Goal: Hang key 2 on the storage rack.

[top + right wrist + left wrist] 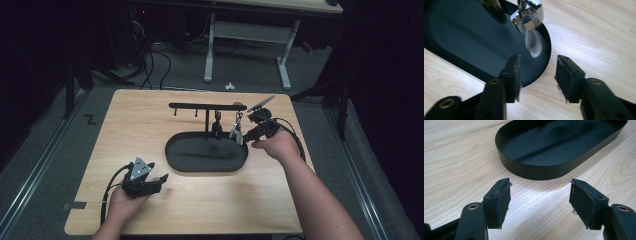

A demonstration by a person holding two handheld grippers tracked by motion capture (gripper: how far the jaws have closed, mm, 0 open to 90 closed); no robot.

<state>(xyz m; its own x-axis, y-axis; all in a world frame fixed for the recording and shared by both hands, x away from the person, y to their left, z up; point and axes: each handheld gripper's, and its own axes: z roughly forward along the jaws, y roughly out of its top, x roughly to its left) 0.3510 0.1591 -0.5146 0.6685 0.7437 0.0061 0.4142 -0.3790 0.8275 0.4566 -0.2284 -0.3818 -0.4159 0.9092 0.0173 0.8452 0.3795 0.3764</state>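
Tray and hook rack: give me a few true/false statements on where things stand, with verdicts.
1. The black oval tray lies empty on the table. True.
2. The right gripper is clamped on the keys. False: its jaws stand apart with nothing between them.
3. The keys hang from the rack over the tray's right end. True.
4. The left gripper is shut. False: its jaws are wide open above bare wood.
5. The left gripper is inside the tray. False: it is in front of the tray.

left hand-held gripper (159,178) jaws wide apart, right hand-held gripper (243,135) jaws parted
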